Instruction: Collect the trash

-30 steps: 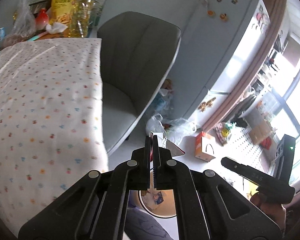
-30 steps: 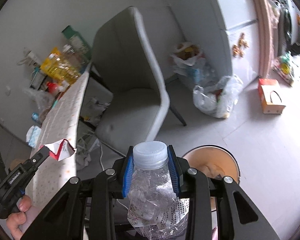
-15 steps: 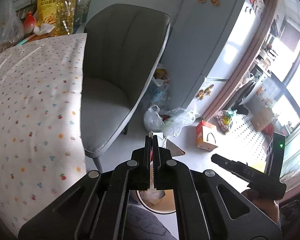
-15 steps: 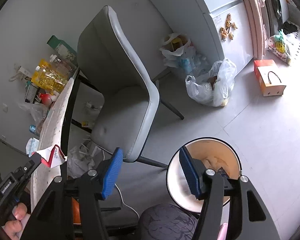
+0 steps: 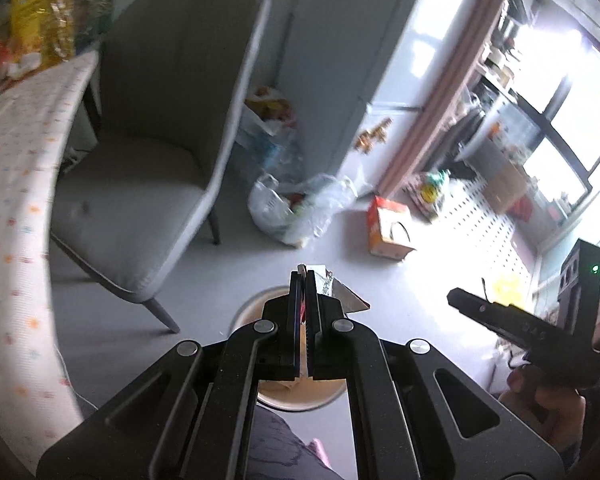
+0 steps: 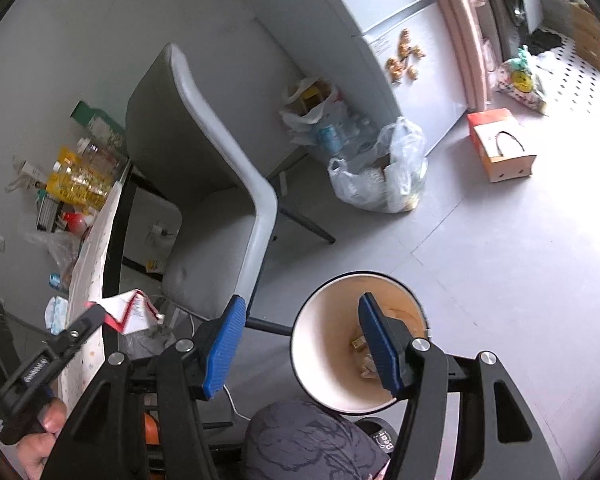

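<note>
**Hand-held gripper carries a wrapper to the bin while the other hangs empty**

The left hand-held gripper [image 5: 303, 312] has its jaws pressed together on a crumpled red-and-white wrapper [image 6: 130, 312], pinched by one edge so the rest sticks out past the tips. It hangs above the near rim of the bin [image 6: 306, 344], a round bucket with a white wall and a tan inside that stands on the grey floor, most likely so the wrapper can fall straight in once the jaws part.

The right hand-held gripper [image 6: 302, 344] has its blue pads [image 6: 224, 348] standing apart with nothing between them, directly over the bin's mouth. That fits a piece of trash already let go there, though this is a guess.

Behind the bin stands a grey chair [image 5: 160, 152], and beside the chair is the bench [image 5: 16, 200] under a spotted cloth. Beyond the chair, plastic bags [image 6: 380, 176] slump against the fridge.

The left view is blurred, and its own jaws cover most of the bin, so only arcs of the rim show. In the right view one pad hides part of the bin's contents; a few pale scraps lie at the bottom, too small to identify. The person appears only as a hand [image 6: 40, 444] on the grip and a patterned knee at the lower edge.
</note>
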### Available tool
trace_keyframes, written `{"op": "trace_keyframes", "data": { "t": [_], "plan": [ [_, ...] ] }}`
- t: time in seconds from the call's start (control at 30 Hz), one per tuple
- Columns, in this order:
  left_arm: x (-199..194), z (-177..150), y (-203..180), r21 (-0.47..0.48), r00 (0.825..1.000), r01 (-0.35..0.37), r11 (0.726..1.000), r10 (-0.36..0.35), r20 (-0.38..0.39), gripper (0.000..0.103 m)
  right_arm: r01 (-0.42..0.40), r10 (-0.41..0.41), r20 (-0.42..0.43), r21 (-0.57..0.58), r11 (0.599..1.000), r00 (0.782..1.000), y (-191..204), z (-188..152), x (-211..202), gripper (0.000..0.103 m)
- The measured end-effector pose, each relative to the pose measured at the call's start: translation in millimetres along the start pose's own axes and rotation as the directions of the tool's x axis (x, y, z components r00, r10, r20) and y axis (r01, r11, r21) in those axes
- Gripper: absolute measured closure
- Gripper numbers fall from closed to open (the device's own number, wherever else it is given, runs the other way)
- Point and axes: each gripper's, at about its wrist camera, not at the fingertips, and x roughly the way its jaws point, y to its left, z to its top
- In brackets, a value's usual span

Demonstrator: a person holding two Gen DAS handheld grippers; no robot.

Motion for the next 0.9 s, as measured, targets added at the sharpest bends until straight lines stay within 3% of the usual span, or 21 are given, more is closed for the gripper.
{"op": "trace_keyframes", "data": {
  "t": [0.07, 0.1, 0.13, 0.37, 0.63, 0.9],
  "plan": [
    [7, 0, -6, 0.009, 0.999, 0.014, 1.0, -0.013, -0.03, 0.077, 0.012, -0.013, 0.015, 0.011, 1.0, 1.0, -8, 1, -8, 0.044],
    [7, 0, -7, 0.004, 1.0, 0.008, 1.0, -0.007, -0.023, 0.049, 0.016, -0.016, 0.018, 0.017, 1.0, 1.0, -12, 2, -11, 0.044],
    [2, 0, -6, -0.008, 1.0, -0.001, 1.0, 0.001, 0.008, 0.038, 0.018, -0.018, 0.021, 0.022, 1.0, 1.0, -16, 2, -14, 0.044],
    [-24, 8, 5, -0.037, 0.996, -0.049, 0.998, 0.051, 0.075, 0.023, 0.011, -0.012, 0.025, 0.026, 1.0, 1.0, -24, -1, -21, 0.044],
    [-59, 4, 23, -0.064, 0.988, -0.061, 0.996, 0.07, 0.138, 0.008, -0.014, 0.014, 0.032, -0.013, 1.0, 0.999, 2, -4, -26, 0.023],
    [-91, -5, 42, -0.115, 0.979, -0.072, 0.991, 0.092, 0.183, 0.006, -0.037, 0.041, 0.044, -0.087, 0.996, 0.998, 39, -11, -43, 0.011]
  ]
}}
